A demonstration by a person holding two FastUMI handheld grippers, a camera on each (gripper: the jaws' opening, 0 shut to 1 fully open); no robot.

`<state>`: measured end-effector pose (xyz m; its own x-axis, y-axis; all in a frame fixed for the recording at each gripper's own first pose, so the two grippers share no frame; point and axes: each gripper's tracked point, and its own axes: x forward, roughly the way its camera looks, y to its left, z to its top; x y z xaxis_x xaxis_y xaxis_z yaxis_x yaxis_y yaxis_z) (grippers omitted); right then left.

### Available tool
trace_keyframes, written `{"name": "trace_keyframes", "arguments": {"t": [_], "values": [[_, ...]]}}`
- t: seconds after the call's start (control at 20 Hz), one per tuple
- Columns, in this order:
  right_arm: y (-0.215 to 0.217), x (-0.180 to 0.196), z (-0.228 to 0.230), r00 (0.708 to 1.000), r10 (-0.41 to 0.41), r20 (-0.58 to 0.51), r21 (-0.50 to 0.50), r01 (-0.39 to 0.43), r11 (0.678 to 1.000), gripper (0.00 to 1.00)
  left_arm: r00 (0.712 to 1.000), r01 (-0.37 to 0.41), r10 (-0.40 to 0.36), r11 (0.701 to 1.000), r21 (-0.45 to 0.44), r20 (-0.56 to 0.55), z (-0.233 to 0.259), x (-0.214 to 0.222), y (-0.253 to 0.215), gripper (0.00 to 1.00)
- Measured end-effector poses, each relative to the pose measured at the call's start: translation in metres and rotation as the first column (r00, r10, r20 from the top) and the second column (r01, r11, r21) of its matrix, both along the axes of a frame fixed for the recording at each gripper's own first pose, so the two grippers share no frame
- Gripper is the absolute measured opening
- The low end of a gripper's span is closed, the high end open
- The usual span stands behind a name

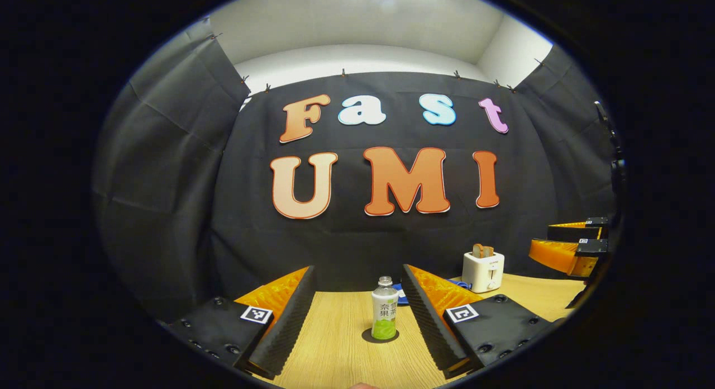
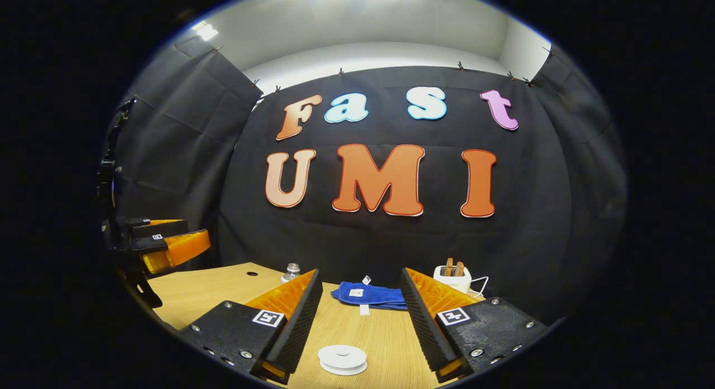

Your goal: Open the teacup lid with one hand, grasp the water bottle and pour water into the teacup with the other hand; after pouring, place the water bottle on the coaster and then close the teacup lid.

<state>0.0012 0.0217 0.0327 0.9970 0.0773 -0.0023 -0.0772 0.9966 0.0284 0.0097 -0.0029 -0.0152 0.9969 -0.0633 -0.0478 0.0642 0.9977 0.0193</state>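
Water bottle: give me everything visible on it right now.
The water bottle is a small clear plastic one, standing upright on the wooden table, cap on. A white and green label wraps its body; the neck is bare. In the left gripper view it stands ahead between the open left claw fingers, untouched. In the right gripper view only its top peeks past a finger.
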Motion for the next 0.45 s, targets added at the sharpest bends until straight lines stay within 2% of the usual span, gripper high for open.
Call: {"name": "trace_keyframes", "arguments": {"t": [0.45], "values": [[-0.0003, 0.0030, -0.0016, 1.000, 0.000, -0.001, -0.016, 0.000, 1.000, 0.87, 1.000, -0.009, 0.009, 1.000, 0.025, 0.026, 0.0039, 0.0014, -0.0019, 0.97]]}}
